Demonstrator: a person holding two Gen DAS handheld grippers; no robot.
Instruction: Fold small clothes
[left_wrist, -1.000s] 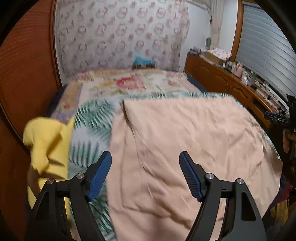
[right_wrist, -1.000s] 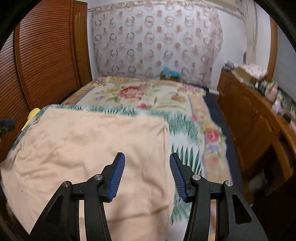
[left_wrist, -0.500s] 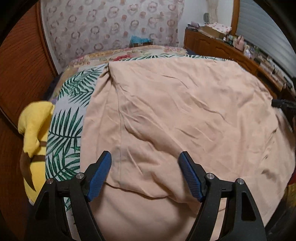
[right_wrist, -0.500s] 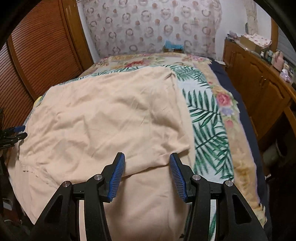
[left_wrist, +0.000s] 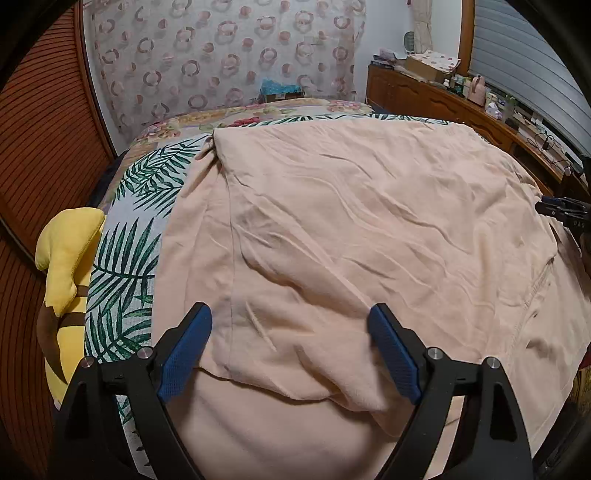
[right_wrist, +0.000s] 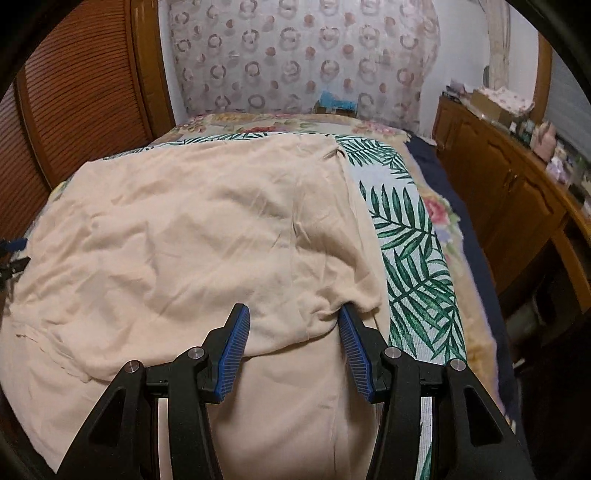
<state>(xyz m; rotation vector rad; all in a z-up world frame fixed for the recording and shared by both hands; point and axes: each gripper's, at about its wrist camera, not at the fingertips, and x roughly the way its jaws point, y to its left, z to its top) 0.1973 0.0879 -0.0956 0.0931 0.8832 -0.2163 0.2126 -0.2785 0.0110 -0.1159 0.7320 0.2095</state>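
peach garment (left_wrist: 351, 236) spread on bed (left_wrist: 125, 258), near edge folded over | left gripper (left_wrist: 288, 350) and right gripper (right_wrist: 291, 343) jaws spread, holding nothing | risk: pinching both layers, dragging fold askew

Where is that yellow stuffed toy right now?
In the left wrist view, the yellow stuffed toy lies at the bed's left edge, beside the palm-leaf cover and the wooden wall.

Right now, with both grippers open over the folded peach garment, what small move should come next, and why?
Probably lower both and close on the near folded edge. The left gripper and right gripper each have open jaws straddling the peach cotton garment, folded over itself on the palm-leaf bedspread. Neither holds cloth yet, so the next fold needs a grip first.
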